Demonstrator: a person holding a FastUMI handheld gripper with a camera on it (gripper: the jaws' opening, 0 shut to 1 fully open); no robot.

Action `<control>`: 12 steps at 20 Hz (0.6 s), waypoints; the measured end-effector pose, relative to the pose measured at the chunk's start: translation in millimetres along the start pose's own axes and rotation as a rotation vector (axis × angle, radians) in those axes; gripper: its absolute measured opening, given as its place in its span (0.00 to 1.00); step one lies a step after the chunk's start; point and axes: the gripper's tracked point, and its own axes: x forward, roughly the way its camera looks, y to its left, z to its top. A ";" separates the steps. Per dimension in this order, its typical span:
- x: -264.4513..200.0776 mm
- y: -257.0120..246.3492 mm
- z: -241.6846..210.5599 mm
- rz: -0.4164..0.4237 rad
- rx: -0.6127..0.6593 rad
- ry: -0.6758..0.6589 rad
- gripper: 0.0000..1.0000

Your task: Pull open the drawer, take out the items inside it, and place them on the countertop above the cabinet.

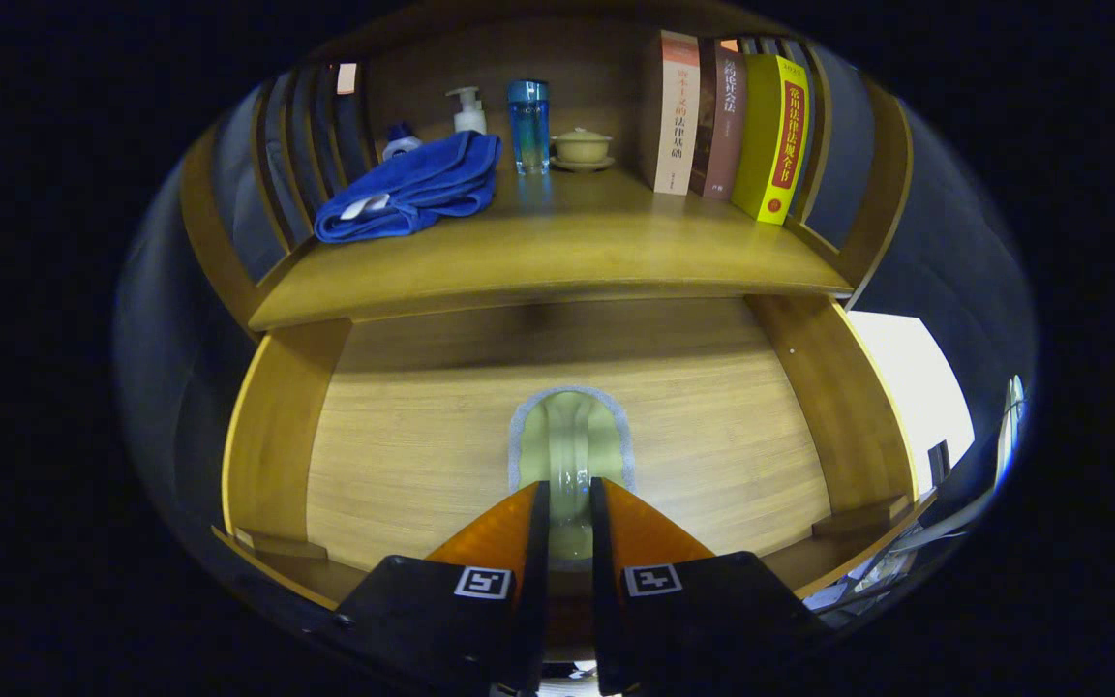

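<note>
Two fingers of the gripper (569,503) stand nearly closed, a narrow slot left between them, and the pale vertical drawer handle (572,455) runs down into that slot; both fingers sit close on either side of the handle's bar, but whether they press on it cannot be told. Handle sits in an arched recess with a grey rim, set in the middle of the drawer front (712,455), a light wood panel with horizontal grain. Drawer front lies flush between the two side posts of the cabinet (277,436); drawer appears closed, contents hidden. Directly above the drawer front, the countertop (567,252) projects forward as a wooden shelf with a rounded front edge. On the countertop, to the left, a folded blue towel (412,189) lies against the slatted side wall. Behind the towel, a small blue-capped bottle (401,140) and a white pump bottle (467,111), both partly hidden by the cloth. Just right of the pump bottle, a tall clear blue bottle (528,126) stands upright. Beside that, a small lidded cup on a saucer (582,147). Further right, three books (722,126) stand upright side by side near the right side wall: one pale cover, one dark brown, one yellow, the yellow one outermost. Beyond the cabinet's right post, a bright white area (916,387)
</note>
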 end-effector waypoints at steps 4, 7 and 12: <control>-22.9 -2.6 16.8 0.004 -0.008 -0.023 0.29; -38.8 -6.5 38.6 0.003 0.015 -0.048 0.29; -58.4 -5.5 88.1 -0.004 0.006 -0.092 0.29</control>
